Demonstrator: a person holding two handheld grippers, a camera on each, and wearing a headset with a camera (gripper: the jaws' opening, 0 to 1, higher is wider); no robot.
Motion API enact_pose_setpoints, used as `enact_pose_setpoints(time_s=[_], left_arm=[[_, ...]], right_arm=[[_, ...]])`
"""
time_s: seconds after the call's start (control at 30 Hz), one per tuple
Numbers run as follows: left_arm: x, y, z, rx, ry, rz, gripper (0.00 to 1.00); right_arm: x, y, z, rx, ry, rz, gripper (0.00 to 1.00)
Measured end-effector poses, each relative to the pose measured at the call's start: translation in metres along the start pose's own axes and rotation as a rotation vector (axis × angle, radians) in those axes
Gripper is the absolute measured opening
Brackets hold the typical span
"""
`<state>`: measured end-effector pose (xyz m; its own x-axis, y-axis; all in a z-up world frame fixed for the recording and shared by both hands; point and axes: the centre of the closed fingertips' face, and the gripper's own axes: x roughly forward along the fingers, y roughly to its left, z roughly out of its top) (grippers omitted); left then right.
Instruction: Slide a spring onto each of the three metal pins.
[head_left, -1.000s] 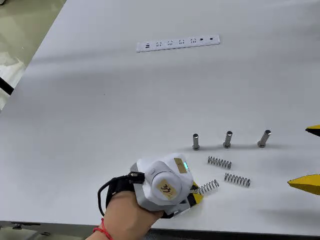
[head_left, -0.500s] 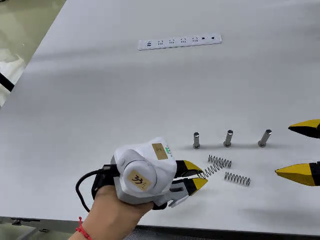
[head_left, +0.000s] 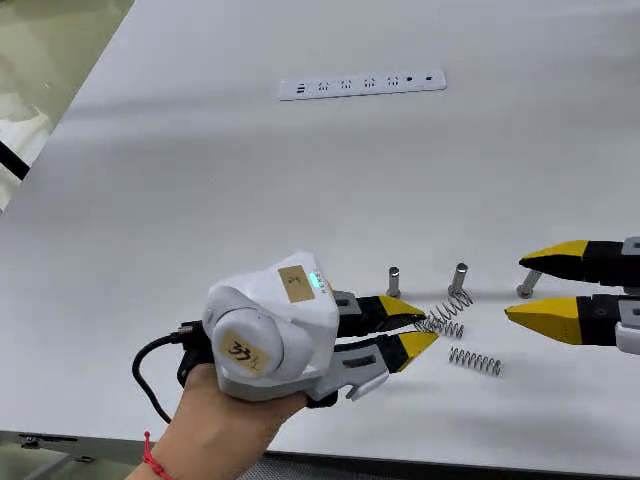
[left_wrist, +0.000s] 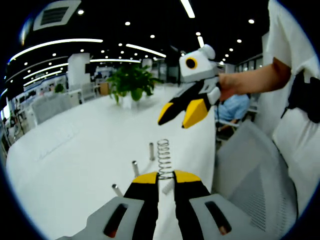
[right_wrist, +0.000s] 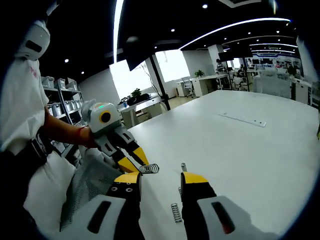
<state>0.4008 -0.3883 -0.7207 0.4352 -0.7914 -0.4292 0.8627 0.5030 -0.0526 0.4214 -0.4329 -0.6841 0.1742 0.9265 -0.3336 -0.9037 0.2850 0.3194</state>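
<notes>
Three short metal pins stand in a row on the white table: left pin (head_left: 393, 282), middle pin (head_left: 459, 277), and right pin (head_left: 523, 287), which is partly behind my right gripper. My left gripper (head_left: 425, 328) is shut on one end of a spring (head_left: 443, 308) that is lifted off the table and slants up toward the middle pin. In the left gripper view the spring (left_wrist: 164, 156) stands up from the closed jaws (left_wrist: 166, 176). A second spring (head_left: 447, 329) and a third spring (head_left: 474, 361) lie on the table. My right gripper (head_left: 515, 288) hovers open to the right, holding nothing.
A white power strip (head_left: 361, 85) lies far back on the table (head_left: 200, 200). The table's near edge runs just below the left hand. Office desks, plants and a grey chair (left_wrist: 250, 165) show in the background of the gripper views.
My left gripper has lifted a spring off the table and raised it toward the pins. The right gripper has come in from the right edge, still open.
</notes>
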Motion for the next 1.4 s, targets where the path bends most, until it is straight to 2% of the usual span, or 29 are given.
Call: enact_pose_setpoints(time_s=[0.1,0.2,0.53,0.97,1.4], left_arm=[[-0.001,0.0,0.011,-0.006,-0.039,-0.001,0.1],[-0.002,0.001,0.019,-0.009,-0.07,0.001,0.1],[-0.002,-0.001,0.035,-0.02,-0.134,-0.01,0.1],[-0.002,-0.004,0.041,-0.022,-0.159,-0.021,0.1],[0.0,-0.005,0.038,-0.025,-0.148,-0.031,0.11]], right_arm=[[0.003,0.005,0.01,0.056,-0.048,0.025,0.3],[0.005,0.007,0.017,0.095,-0.074,0.039,0.28],[0.01,0.009,0.028,0.146,-0.111,0.074,0.2],[0.01,0.016,0.031,0.165,-0.121,0.095,0.14],[0.012,0.02,0.031,0.136,-0.108,0.102,0.13]])
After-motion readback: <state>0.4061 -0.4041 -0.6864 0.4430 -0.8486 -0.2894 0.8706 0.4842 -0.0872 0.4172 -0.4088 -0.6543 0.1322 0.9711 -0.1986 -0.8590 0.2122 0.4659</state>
